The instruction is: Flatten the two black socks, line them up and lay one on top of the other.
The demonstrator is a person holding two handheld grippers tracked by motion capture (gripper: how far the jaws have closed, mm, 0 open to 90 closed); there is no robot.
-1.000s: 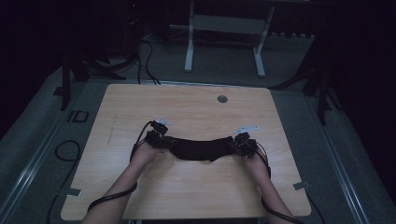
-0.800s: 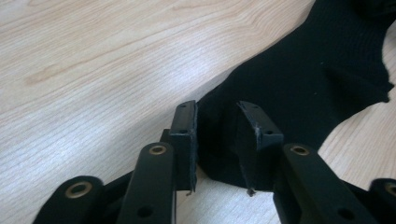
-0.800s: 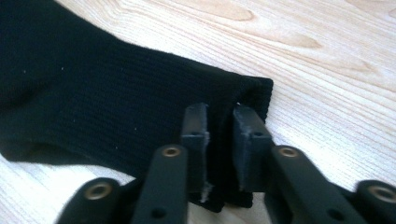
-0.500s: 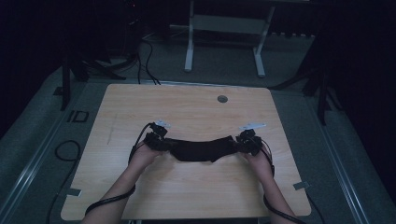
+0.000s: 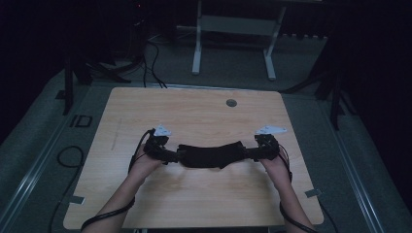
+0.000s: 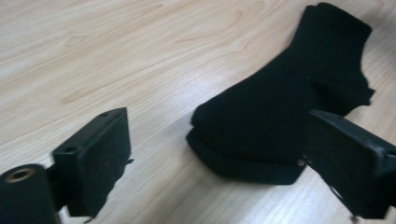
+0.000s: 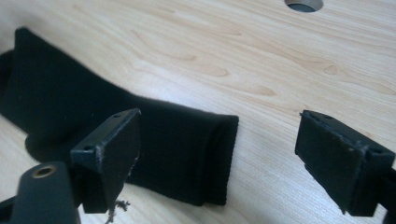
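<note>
Now a black sock [image 5: 211, 155] lies flat across the near middle of the light wooden bench [image 5: 194, 116], stretched roughly left to right between the two grippers. In the high view the left gripper [image 5: 171, 155] sits at the sock's left end and the right gripper [image 5: 248, 153] at its right end, each held by one of the person's hands, with forearms coming in from the near edge. A grey three-cornered plate tops each gripper, and a dark cable trails back from each along the forearm.

Seen from the left gripper view, the left gripper [image 6: 215, 161] has its jaws spread wide apart and holds nothing. The sock [image 6: 280, 112] lies on the wood between them and beyond, nearer the right-hand jaw, with a folded, layered end facing the camera; the far end narrows and bends toward the upper right.

Seen from the right gripper view, the right gripper [image 7: 224, 154] likewise has its jaws wide apart and empty. The sock [image 7: 140, 135] shows its ribbed cuff edge just between the jaws, closer to the left-hand one, and the rest runs away to the upper left. A round cable hole [image 7: 303, 4] in the bench shows at the top edge of that view; in the high view the same hole [image 5: 231, 103] sits toward the far side, well apart from the sock.

Beyond the bench, a white metal frame [image 5: 233, 39] stands on the dark floor.
</note>
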